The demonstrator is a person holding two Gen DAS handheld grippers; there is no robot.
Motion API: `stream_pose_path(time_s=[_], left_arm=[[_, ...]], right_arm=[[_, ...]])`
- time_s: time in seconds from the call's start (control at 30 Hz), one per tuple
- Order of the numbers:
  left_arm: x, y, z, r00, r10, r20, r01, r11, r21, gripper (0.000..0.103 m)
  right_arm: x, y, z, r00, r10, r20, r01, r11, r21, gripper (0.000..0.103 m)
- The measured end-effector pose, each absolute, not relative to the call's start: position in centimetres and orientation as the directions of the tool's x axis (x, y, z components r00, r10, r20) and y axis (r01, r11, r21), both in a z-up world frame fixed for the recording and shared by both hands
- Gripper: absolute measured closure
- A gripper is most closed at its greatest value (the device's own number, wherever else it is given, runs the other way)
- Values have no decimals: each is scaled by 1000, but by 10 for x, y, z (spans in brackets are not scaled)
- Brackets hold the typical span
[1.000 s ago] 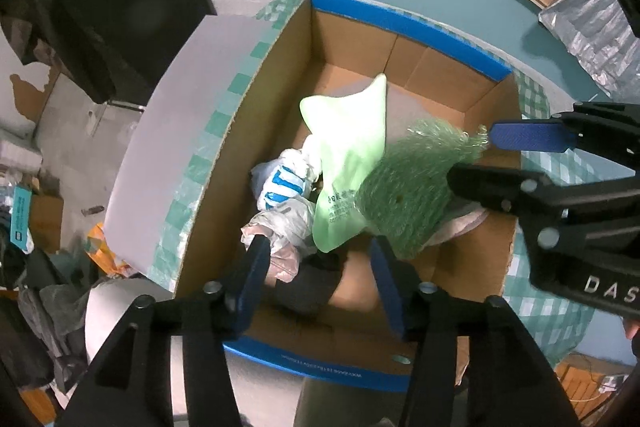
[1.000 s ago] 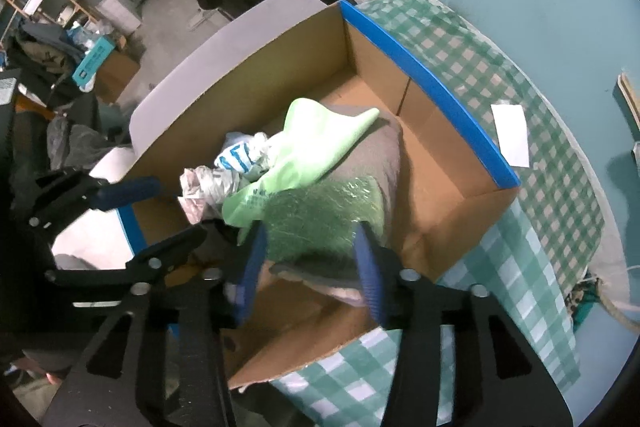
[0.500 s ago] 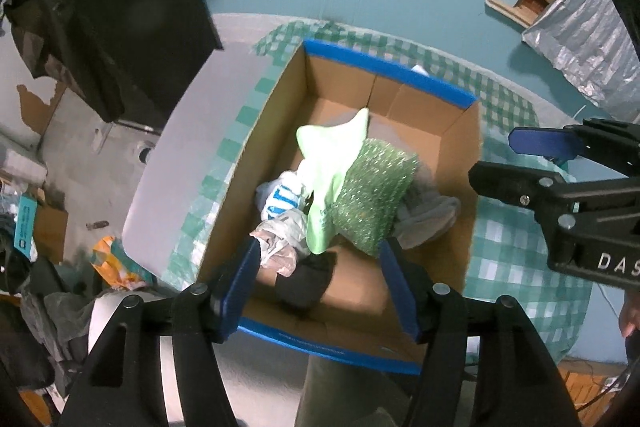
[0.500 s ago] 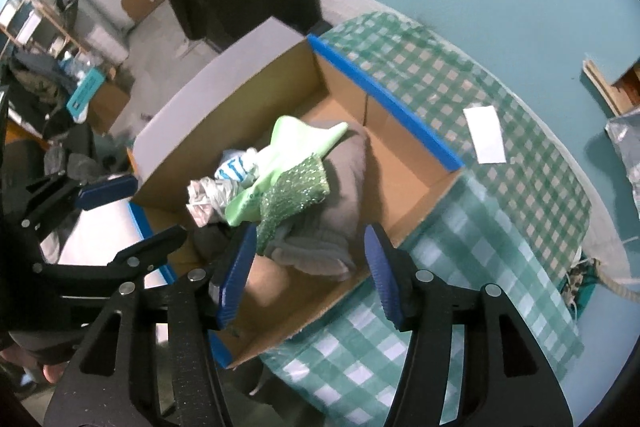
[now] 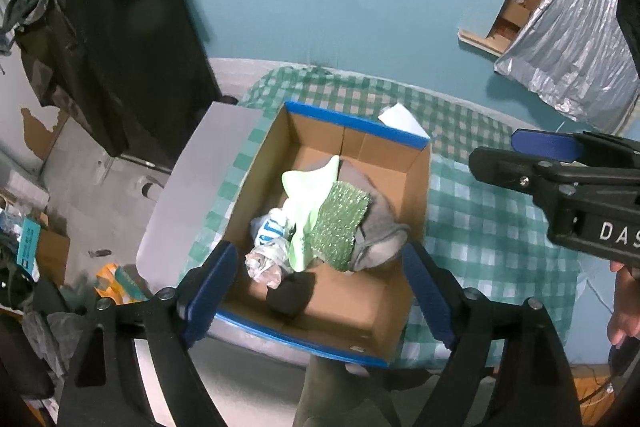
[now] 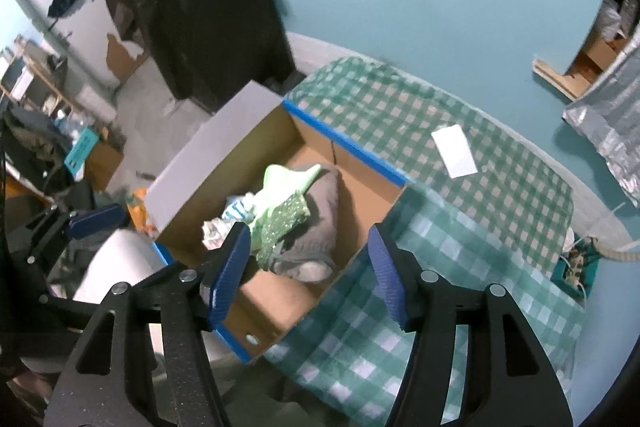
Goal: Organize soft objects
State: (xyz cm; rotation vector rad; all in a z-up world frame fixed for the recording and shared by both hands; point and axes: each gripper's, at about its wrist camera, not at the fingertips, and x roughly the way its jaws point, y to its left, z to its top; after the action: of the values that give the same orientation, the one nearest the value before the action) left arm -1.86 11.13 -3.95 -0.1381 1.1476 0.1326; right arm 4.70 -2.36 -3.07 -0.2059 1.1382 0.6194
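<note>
Looks nearly done: green sparkly mesh cloth (image 5: 340, 225), pale-green bag (image 5: 308, 191), grey cloth (image 6: 320, 227) etc. piled in the blue-rimmed cardboard box (image 5: 356, 123) on the checked-cloth bench (image 6: 460, 227); both left hand-held gripper (image 5: 318, 291) & right hand-held gripper (image 6: 310, 269) apart, empty, above it.

A cardboard box (image 5: 416, 211) sits on a table covered by a checked cloth (image 5: 492, 227), with its lid (image 5: 200, 183) leaning along the box's left side. Inside the box, a bubble-wrap piece (image 5: 340, 223) lies on top of a folded cloth (image 5: 380, 231), a plastic pouch (image 5: 308, 195) is just left of it, and crumpled bags (image 5: 268, 251) are further left. A paper slip (image 6: 454, 151) lies on the cloth behind the box.
</note>
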Motion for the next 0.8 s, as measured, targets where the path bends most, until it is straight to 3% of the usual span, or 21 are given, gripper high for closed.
stream_pose_path(time_s=[0.8], left_arm=[[-31, 77, -8, 412, 60, -909, -137, 991, 3, 17]], right_arm=[[18, -89, -2, 409, 304, -860, -412, 903, 123, 42]])
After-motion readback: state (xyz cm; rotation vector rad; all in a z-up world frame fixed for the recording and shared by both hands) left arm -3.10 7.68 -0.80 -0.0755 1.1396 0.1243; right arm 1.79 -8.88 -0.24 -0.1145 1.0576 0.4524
